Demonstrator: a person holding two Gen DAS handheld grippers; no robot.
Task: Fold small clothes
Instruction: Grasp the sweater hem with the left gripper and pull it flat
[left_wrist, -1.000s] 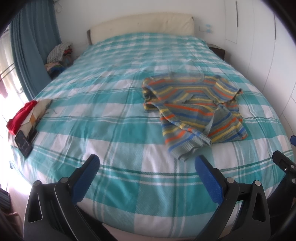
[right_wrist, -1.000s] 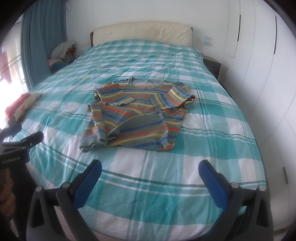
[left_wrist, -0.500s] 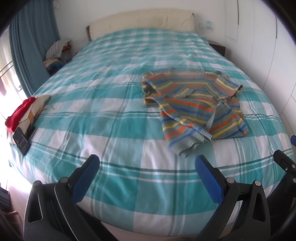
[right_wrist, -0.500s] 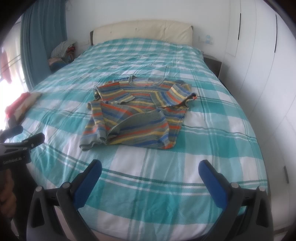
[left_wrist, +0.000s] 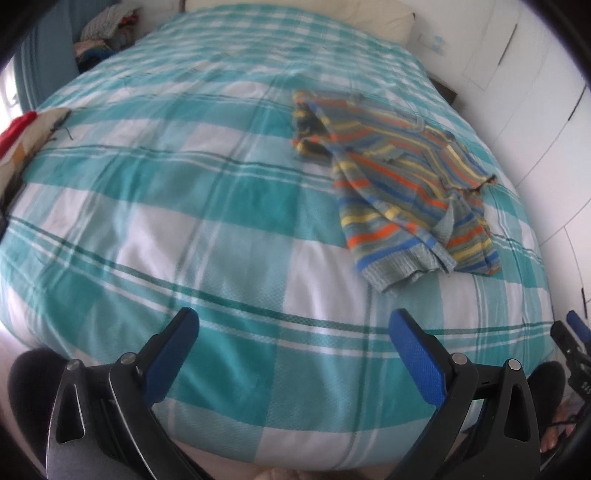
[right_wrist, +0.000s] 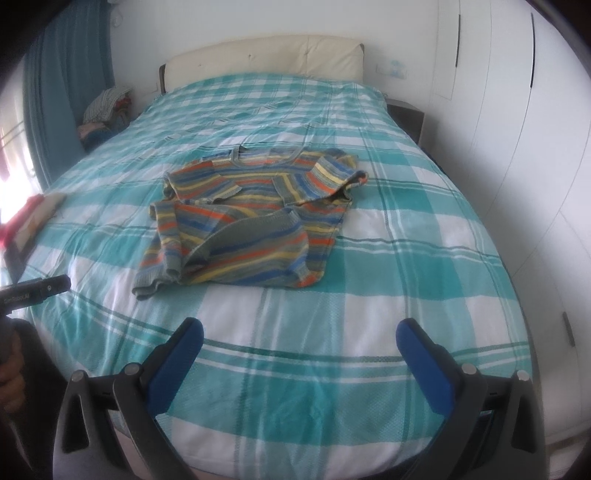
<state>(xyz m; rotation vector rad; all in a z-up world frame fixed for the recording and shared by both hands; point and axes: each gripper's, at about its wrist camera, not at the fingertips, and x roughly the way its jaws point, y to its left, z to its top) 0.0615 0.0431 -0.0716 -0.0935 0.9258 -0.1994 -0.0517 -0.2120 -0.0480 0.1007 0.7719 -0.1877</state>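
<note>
A small striped sweater (right_wrist: 251, 218) in grey, orange, blue and yellow lies crumpled and partly folded over itself on the teal checked bed (right_wrist: 332, 302). In the left wrist view the sweater (left_wrist: 402, 192) lies to the upper right. My left gripper (left_wrist: 293, 332) is open and empty above the bed's near edge, well short of the sweater. My right gripper (right_wrist: 299, 339) is open and empty, also at the near edge, with the sweater ahead and slightly left. Each gripper shows at the edge of the other's view.
A red cloth on a patterned item (left_wrist: 22, 129) lies at the bed's left edge. A pile of clothes (right_wrist: 105, 107) sits by the blue curtain (right_wrist: 62, 92) at the back left. White wardrobe doors (right_wrist: 517, 147) run along the right. A cream headboard (right_wrist: 266, 59) is at the far end.
The left wrist camera has tilted and moved closer to the bed, so the sweater has shifted toward the upper right. The right gripper has edged slightly forward. Both stay open.
</note>
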